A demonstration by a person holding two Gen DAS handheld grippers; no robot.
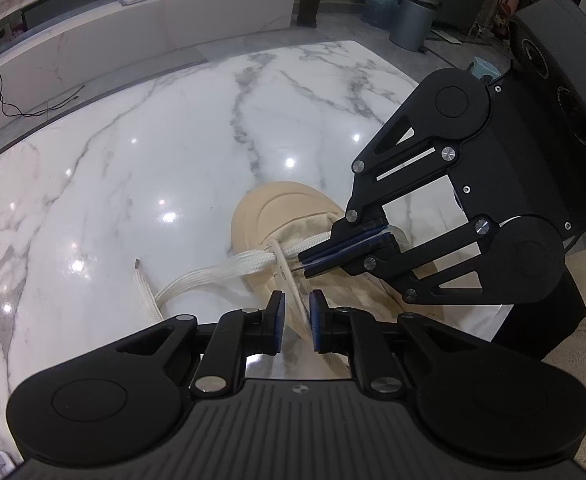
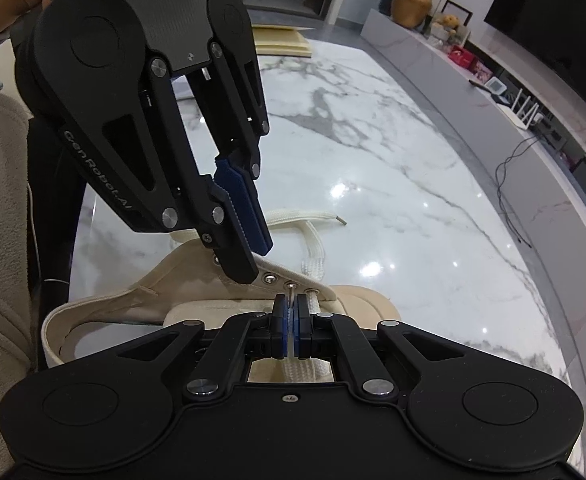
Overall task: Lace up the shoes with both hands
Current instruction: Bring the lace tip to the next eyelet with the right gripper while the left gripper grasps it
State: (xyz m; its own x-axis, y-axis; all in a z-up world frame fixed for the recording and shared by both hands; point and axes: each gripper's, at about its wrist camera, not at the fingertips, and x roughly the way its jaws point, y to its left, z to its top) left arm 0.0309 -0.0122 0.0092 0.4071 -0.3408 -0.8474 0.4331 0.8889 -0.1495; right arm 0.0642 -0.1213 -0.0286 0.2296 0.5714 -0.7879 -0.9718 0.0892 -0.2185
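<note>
Right gripper (image 2: 291, 334): jaws closed on the tipped end of a flat white woven shoelace (image 1: 197, 278), whose metal aglet is aimed at a silver eyelet (image 2: 291, 285), presumably for threading.

Left gripper (image 1: 297, 322): jaws narrowly parted around a strand of the same lace without visibly pinching it, probably to steady or guide it; in the right wrist view its blue pads (image 2: 243, 208) are seen hovering just above the eyelet row.

Beige canvas high-top shoe (image 1: 281, 208): laid on its side on the white grey-veined marble table (image 1: 133, 140), near the edge closest to the person, toe cap pointing away. The lace's other end (image 2: 325, 216) is left slack on the table beyond the shoe.

Not determinable: how many eyelets are already laced, since the gripper bodies cover much of the row; the shoe's heel is cut off in the left wrist view.
</note>
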